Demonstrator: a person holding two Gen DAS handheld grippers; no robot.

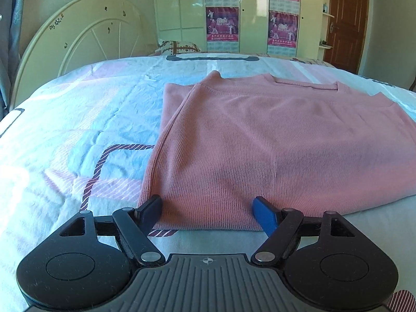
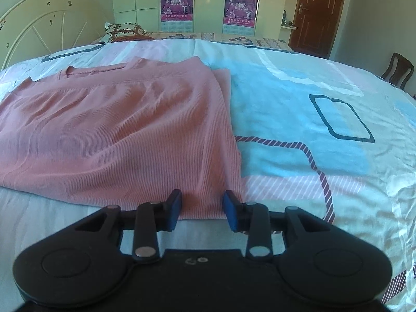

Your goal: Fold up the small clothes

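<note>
A pink ribbed top [image 1: 273, 140] lies flat on the bed, sides folded in, neckline at the far end. My left gripper [image 1: 208, 208] is open wide at the near left corner of its hem, one finger on each side of the corner. In the right wrist view the same top [image 2: 117, 130] fills the left half. My right gripper [image 2: 202, 202] is open at the near right corner of the hem, fingers resting on or just above the fabric. Neither grips the cloth.
The bed has a pale sheet [image 2: 312, 119] with blue and pink patches and rope-pattern lines. A cream metal headboard [image 1: 85, 39] and a patterned pillow [image 2: 124, 31] are at the left. Wardrobes with posters [image 1: 223, 23], a brown door [image 2: 319, 13] and a chair [image 2: 397, 70] stand beyond.
</note>
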